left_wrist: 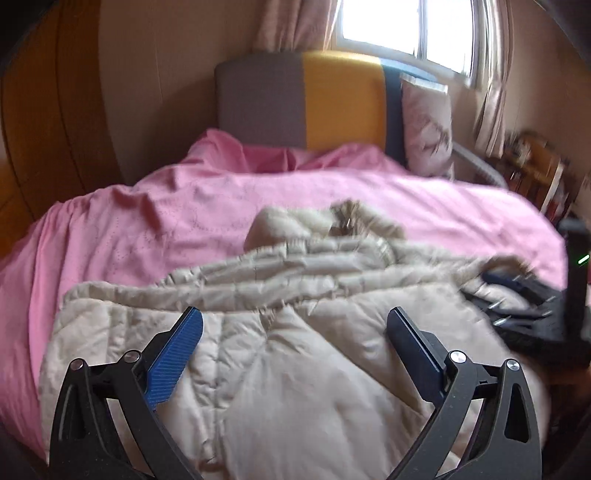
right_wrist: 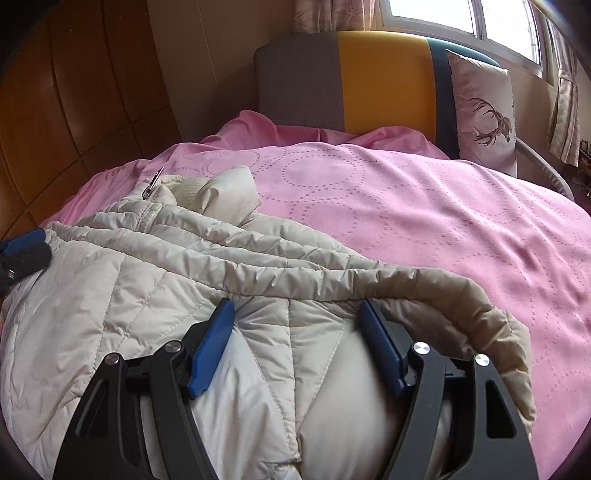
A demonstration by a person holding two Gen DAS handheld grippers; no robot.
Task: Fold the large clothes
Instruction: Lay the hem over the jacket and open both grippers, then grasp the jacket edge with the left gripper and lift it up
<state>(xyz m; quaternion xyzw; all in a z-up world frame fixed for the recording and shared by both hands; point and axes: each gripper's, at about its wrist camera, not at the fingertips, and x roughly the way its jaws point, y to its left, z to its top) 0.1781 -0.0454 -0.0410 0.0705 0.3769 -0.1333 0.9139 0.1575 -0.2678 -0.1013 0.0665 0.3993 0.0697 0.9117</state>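
Note:
A cream quilted puffer jacket lies bunched on the pink bed cover, its fur-trimmed hood toward the headboard. My left gripper is open above the jacket's near part, holding nothing. In the right wrist view the same jacket lies on the left of the bed, a folded edge running across it and a zip pull at its far end. My right gripper is open, its blue pads either side of a puffed panel, not closed on it. The right gripper shows at the right edge of the left wrist view.
A grey, yellow and blue headboard stands at the far end under a bright window. A deer-print cushion leans at its right. Wooden wardrobe doors line the left side. Cluttered shelves stand at the right.

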